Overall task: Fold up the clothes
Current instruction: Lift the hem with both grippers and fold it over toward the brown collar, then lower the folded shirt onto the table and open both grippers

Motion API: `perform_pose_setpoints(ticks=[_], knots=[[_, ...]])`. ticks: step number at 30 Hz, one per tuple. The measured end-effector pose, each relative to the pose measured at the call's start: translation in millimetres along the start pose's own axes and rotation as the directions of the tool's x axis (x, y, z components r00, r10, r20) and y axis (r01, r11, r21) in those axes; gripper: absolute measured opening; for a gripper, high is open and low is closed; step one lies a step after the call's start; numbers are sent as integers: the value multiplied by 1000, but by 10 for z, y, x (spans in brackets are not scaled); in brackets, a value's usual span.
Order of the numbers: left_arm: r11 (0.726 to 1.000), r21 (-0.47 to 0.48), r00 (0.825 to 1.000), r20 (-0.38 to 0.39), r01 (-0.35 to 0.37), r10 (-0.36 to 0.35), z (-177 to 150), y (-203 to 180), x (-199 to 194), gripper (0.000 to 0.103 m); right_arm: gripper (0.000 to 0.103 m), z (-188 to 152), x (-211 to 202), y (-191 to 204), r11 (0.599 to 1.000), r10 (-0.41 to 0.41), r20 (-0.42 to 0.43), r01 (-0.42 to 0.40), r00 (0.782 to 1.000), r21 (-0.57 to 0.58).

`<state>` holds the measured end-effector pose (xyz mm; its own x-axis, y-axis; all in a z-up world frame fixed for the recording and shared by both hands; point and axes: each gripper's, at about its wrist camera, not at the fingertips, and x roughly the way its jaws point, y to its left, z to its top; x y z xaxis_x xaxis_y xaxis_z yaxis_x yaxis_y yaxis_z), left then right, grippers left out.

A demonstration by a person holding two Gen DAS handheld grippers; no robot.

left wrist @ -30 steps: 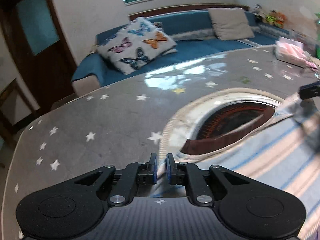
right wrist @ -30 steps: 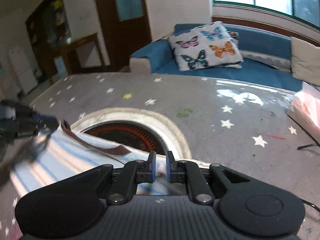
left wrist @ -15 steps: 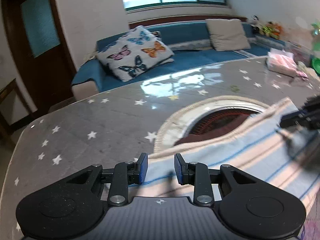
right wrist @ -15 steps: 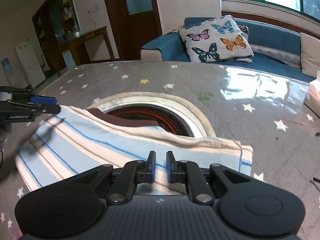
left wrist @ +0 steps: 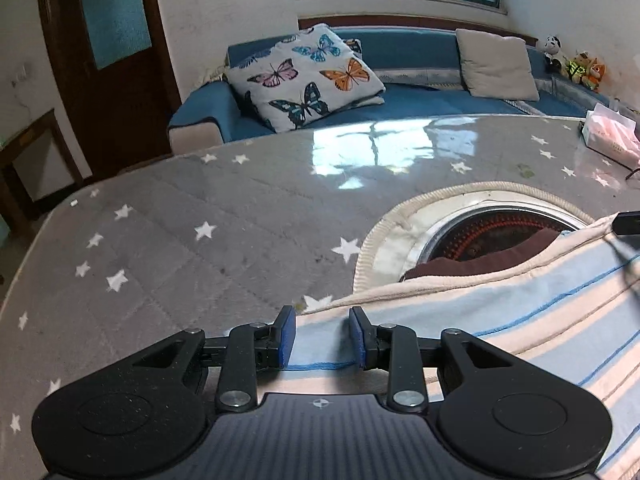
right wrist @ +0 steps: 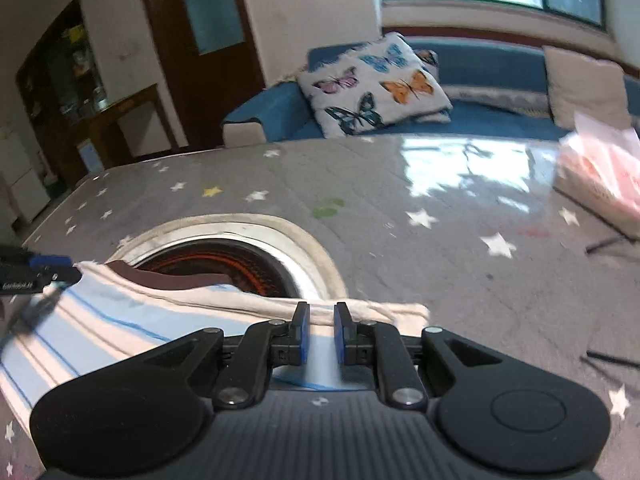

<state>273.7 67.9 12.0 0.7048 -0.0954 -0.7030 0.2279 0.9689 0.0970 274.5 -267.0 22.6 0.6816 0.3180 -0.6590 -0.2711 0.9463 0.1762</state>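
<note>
My left gripper (left wrist: 322, 336) has just been opening; its blue pads now stand apart w/ the blue-and-cream striped knit garment (left wrist: 500, 312) lying flat between them, not pinched. My right gripper (right wrist: 319, 332) is nearly closed, only a narrow gap btwn pads, fabric of the same garment (right wrist: 132, 316) showing in that gap; can't tell if the pads actually press it, since the view is motion-blurred.

Garment lies on the grey star-print table cover (left wrist: 180, 240), partly draped over the round cream-rimmed opening w/ dark red grille inside (left wrist: 492, 236). Its dark brown band (left wrist: 480, 264) hides part of that opening. In the left view the cloth runs off the frame's right and bottom edges, so its full extent isn't visible. My right gripper's tip pokes in at that view's right edge (left wrist: 628, 224), cut off; likewise the left one's tip at the right view's left edge (right wrist: 40, 270).

Far right: pink pack (right wrist: 604, 172), blurred, contents unreadable. Behind the table: blue sofa (left wrist: 420, 92) w/ butterfly-print cushion (left wrist: 308, 76)
</note>
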Motion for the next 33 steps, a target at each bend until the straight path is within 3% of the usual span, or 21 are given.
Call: perform_pose_setpoints(ticks=[5,11,17,22,28,31,33], knots=[[1000,17,1000,-5,-17,17,-43,33,-3,32,13,27,147,204,997,52,-32,-53,998,-51],[999,-31,999,-9,-38,38,-58,170,-14,35,14,60,275,197,999,25,-32,-26,999,-20],[998,-42,999,-5,-47,46,-202,237,-281,38,22,20,20,228,997,28,-30,-30,999,-65],[997,-64,999,-9,-31,31,-545,237,-636,42,28,-188,-261,293,992,42,-47,-47,998,-114],[997,-82,1000,-3,-6,5,-967,183,-1019,37,30,-481,-562,329,985,13,-49,-21,999,-169],[997,-79,1000,-9,14,-15,-1130,175,-1133,29,30,-594,-694,298,986,-4,-45,-4,999,-165],[998,-58,1000,-9,-1,0,-1196,135,-1176,29,31,-649,-791,248,990,-16,-32,11,999,-140]])
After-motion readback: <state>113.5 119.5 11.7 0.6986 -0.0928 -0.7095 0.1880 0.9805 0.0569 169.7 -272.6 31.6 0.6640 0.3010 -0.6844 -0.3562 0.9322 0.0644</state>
